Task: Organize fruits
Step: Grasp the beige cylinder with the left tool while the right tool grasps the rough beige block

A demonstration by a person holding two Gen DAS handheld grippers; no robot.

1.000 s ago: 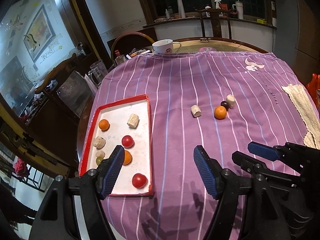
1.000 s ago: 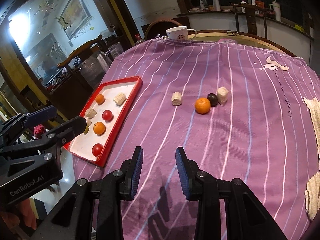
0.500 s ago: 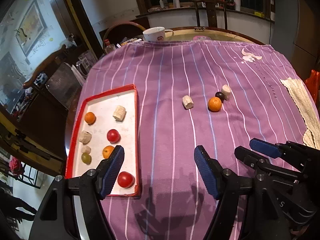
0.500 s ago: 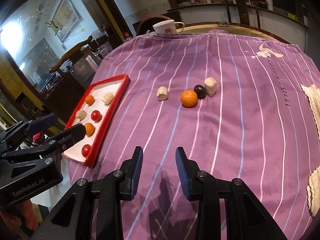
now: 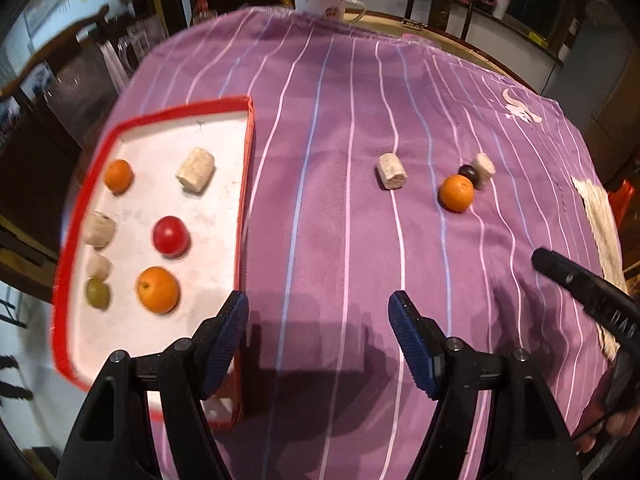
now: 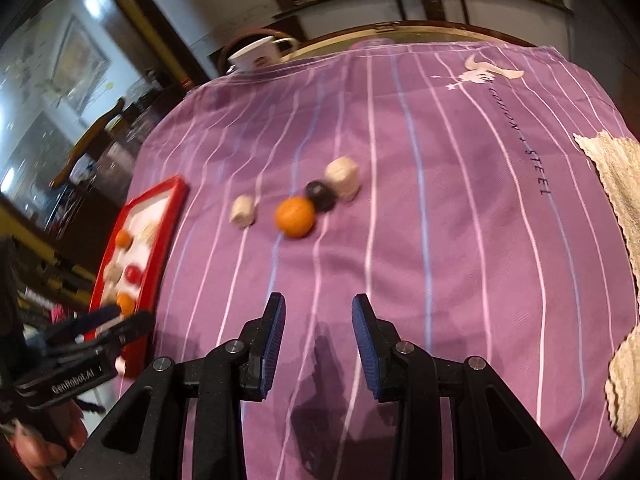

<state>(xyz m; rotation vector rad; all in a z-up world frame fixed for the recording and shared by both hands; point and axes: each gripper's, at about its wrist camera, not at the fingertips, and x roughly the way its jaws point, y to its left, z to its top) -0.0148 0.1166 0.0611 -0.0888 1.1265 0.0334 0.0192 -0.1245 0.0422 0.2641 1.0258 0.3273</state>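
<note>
A red-rimmed white tray (image 5: 246, 184) at the left holds two oranges, a red fruit (image 5: 171, 235), a green fruit and several pale chunks. On the purple striped cloth lie a pale chunk (image 5: 392, 171), an orange (image 5: 456, 193), a dark round fruit (image 5: 467, 172) and another pale chunk (image 5: 484, 165). My left gripper (image 5: 318, 326) is open and empty, low over the cloth by the tray's near right corner. My right gripper (image 6: 318, 334) is open and empty, short of the orange (image 6: 295, 216); the tray also shows in the right wrist view (image 6: 160, 240).
A white cup (image 5: 326, 0) stands at the table's far edge. A cream knitted cloth (image 6: 618, 216) lies at the right edge. Chairs and a cabinet stand beyond the table on the left.
Both grippers have moved forward and lower over the table; the tray and the loose fruit now look larger and closer. Both stay open and empty.
</note>
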